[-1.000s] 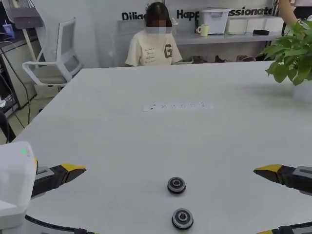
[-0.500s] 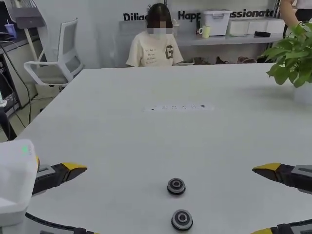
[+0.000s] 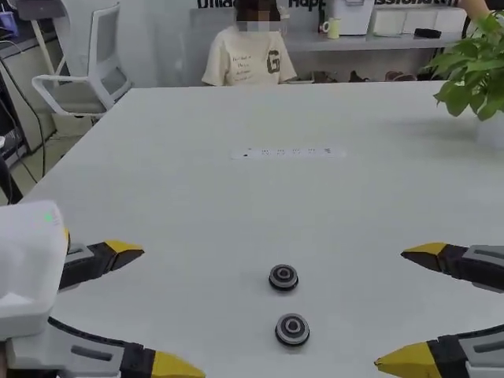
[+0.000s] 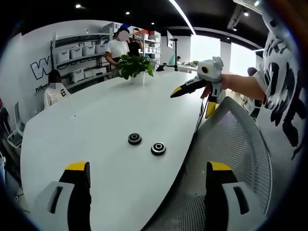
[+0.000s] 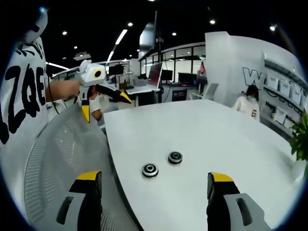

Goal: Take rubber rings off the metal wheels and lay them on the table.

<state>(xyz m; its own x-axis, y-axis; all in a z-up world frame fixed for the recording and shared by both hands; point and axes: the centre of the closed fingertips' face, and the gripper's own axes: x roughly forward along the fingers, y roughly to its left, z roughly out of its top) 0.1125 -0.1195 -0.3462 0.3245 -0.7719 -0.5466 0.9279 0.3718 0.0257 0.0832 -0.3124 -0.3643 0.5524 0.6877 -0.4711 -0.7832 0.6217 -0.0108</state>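
Two small metal wheels with black rubber rings lie on the white table (image 3: 236, 213) near its front edge, a farther wheel (image 3: 283, 277) and a nearer wheel (image 3: 292, 329). My left gripper (image 3: 153, 309) stands open to their left, well apart from them. To their right my right gripper (image 3: 398, 307) is open too, with nothing between its jaws. The left gripper view has the farther wheel (image 4: 134, 139) and the nearer wheel (image 4: 158, 148) ahead of its own jaws, and the right gripper (image 4: 192, 86) beyond. In the right gripper view the nearer wheel (image 5: 150, 170) and the farther wheel (image 5: 175, 157) lie ahead, with the left gripper (image 5: 103, 91) across.
A white power strip (image 3: 287, 151) lies flat mid-table. A potted plant (image 3: 472, 71) stands at the far right edge. A person (image 3: 248, 55) sits at the far side, and an office chair (image 3: 79, 79) stands at the far left. A mesh chair back (image 4: 231, 144) is beside the table's near edge.
The head camera has tilted down, so more of both grippers' lower jaws shows. The wheels have not moved on the table, and both grippers stay open about where they were.
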